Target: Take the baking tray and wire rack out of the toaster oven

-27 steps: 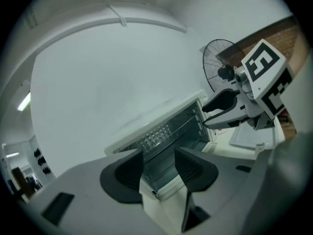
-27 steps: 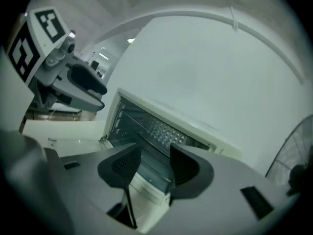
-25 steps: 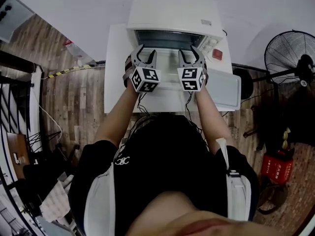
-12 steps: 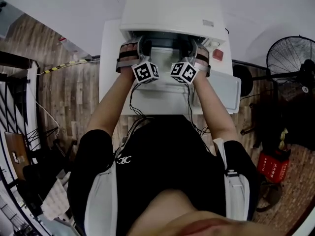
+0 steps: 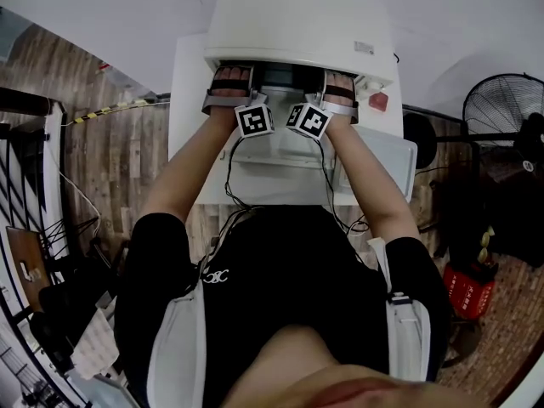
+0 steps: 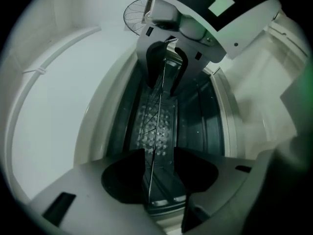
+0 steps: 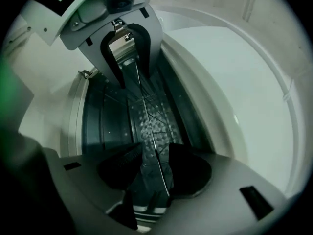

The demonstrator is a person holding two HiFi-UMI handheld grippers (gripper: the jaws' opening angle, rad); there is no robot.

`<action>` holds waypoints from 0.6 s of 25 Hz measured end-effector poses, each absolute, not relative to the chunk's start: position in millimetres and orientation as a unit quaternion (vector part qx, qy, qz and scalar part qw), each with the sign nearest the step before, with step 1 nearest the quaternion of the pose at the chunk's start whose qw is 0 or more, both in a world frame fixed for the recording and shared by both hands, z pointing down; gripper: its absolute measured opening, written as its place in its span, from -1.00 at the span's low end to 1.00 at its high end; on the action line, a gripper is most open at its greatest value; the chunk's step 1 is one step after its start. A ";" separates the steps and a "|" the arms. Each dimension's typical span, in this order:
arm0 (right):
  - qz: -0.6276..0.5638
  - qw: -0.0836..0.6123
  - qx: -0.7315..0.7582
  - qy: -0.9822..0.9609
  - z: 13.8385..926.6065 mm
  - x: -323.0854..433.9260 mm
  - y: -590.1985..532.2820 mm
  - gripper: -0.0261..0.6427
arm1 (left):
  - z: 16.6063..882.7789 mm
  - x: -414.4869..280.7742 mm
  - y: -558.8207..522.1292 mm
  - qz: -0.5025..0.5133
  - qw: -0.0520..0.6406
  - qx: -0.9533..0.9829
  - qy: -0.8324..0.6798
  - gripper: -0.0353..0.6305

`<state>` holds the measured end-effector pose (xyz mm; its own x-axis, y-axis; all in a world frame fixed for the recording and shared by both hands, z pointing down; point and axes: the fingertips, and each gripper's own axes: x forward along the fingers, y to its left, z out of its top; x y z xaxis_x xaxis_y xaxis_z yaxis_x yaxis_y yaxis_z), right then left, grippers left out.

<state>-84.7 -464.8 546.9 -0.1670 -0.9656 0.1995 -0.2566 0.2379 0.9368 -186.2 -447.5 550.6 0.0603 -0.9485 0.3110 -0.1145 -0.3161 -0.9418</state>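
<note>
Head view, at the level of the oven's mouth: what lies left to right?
In order: left gripper → right gripper → small red object → floor fan. Both grippers' jaws have just been closing, a wire rack bar between each pair, not yet clamped.

A workroom with wood floor (image 5: 127, 160), standing fan (image 5: 497, 109) and white table (image 5: 187, 83).

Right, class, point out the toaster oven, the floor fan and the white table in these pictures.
toaster oven (image 5: 297, 24): head view, on its white top panel.
floor fan (image 5: 497, 100): head view, on its round wire guard.
table (image 5: 189, 126): head view, on the bare strip left of the oven.
</note>
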 end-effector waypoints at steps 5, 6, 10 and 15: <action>-0.412 0.463 0.448 -0.644 560.7 -91.1 -478.3 -0.41 | 555.9 -190.3 -463.0 -0.550 0.403 -0.590 0.433 -0.43; -0.417 0.465 0.445 -0.642 562.8 -92.0 -481.2 -0.42 | 556.8 -191.7 -465.6 -0.555 0.407 -0.584 0.432 -0.47; -0.426 0.460 0.447 -0.638 560.1 -92.3 -488.6 -0.51 | 549.9 -190.1 -475.3 -0.556 0.436 -0.554 0.439 -0.61; -0.441 0.467 0.462 -0.612 541.6 -88.6 -487.1 -0.87 | 541.3 -191.4 -476.1 -0.559 0.455 -0.527 0.450 -0.85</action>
